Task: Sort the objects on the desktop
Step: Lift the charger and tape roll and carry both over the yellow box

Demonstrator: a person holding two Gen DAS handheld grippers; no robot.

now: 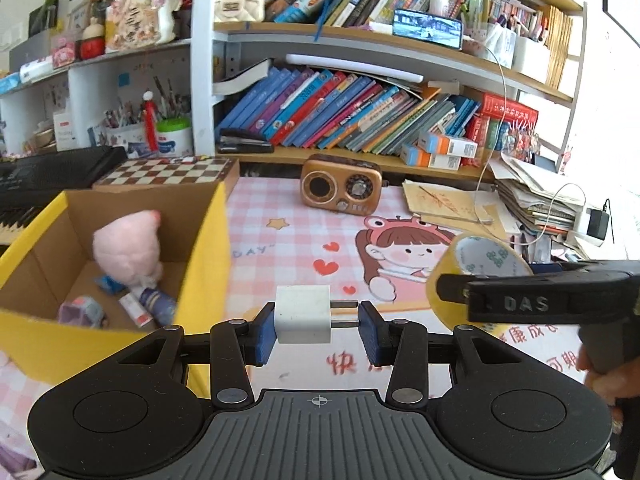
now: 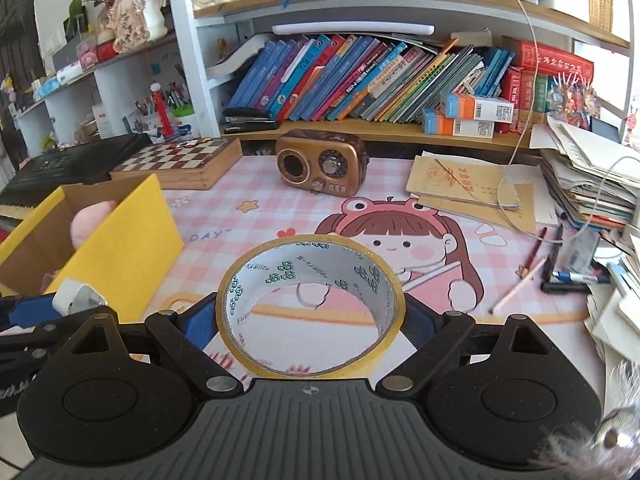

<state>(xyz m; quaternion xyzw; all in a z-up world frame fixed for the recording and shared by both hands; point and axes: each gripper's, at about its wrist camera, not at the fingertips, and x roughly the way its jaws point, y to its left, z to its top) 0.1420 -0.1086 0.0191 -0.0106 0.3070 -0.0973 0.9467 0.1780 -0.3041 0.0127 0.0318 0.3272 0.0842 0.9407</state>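
Observation:
My left gripper (image 1: 317, 322) is shut on a white plug adapter (image 1: 303, 314), its prongs pointing right, held above the pink mat just right of the yellow cardboard box (image 1: 208, 248). The adapter also shows in the right wrist view (image 2: 78, 298). My right gripper (image 2: 310, 320) is shut on a roll of yellow tape (image 2: 310, 304), held above the mat; the roll shows in the left wrist view (image 1: 472, 268) at right. The box (image 2: 120, 240) holds a pink plush toy (image 1: 128, 246) and several small items.
A brown retro radio (image 1: 340, 184) stands at the back of the mat. A chessboard box (image 1: 168, 172) and a black keyboard (image 1: 44, 176) lie behind the box. Papers and notebooks (image 2: 472, 192), pens (image 2: 560, 264) and cables sit at right. Bookshelves rise behind.

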